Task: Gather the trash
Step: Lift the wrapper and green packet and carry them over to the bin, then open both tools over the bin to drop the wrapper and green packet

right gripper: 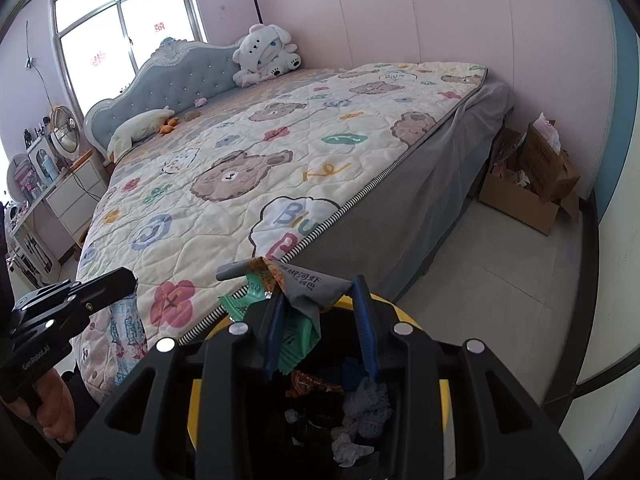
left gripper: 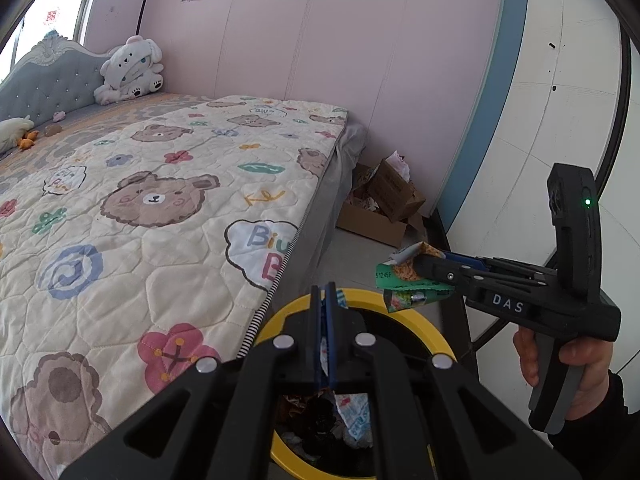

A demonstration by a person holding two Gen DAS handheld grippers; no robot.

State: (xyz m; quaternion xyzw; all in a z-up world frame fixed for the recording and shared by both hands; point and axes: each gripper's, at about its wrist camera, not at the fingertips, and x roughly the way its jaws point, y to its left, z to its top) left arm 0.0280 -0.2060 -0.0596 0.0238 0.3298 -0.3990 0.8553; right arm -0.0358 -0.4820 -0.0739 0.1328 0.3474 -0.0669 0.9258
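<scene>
Left wrist view: the left tool (left gripper: 325,296) is clenched on a thin pale wrapper (left gripper: 354,416) that hangs below its tips, straight over the bin (left gripper: 416,316).
Right wrist view: the right tool (right gripper: 320,320) grasps a bunch of packets (right gripper: 296,300), green and grey, held partly closed around them.
Key relation: both loads sit above the bin's mouth; the drop is straight down, so release looks like the coming move.
Long axis: the pale wrapper hangs upright into the bin; the packets lie crosswise, spilling past the bin's rim on the bed (right gripper: 280,152) side.
Nearer hand: the left load looks deeper over the bin's centre; the right load sits by the rim farther from the cameras.
Risk: the packets' overhang could fall on the floor next to the bin, in my judgement.
Bin contents: crumpled tissue (right gripper: 366,404) and wrappers already inside.
Around: the bed stands just beside the bin; a cardboard box (right gripper: 528,192) lies well beyond the bin, by the wall.
In the way: nothing between either load and the bin.
</scene>
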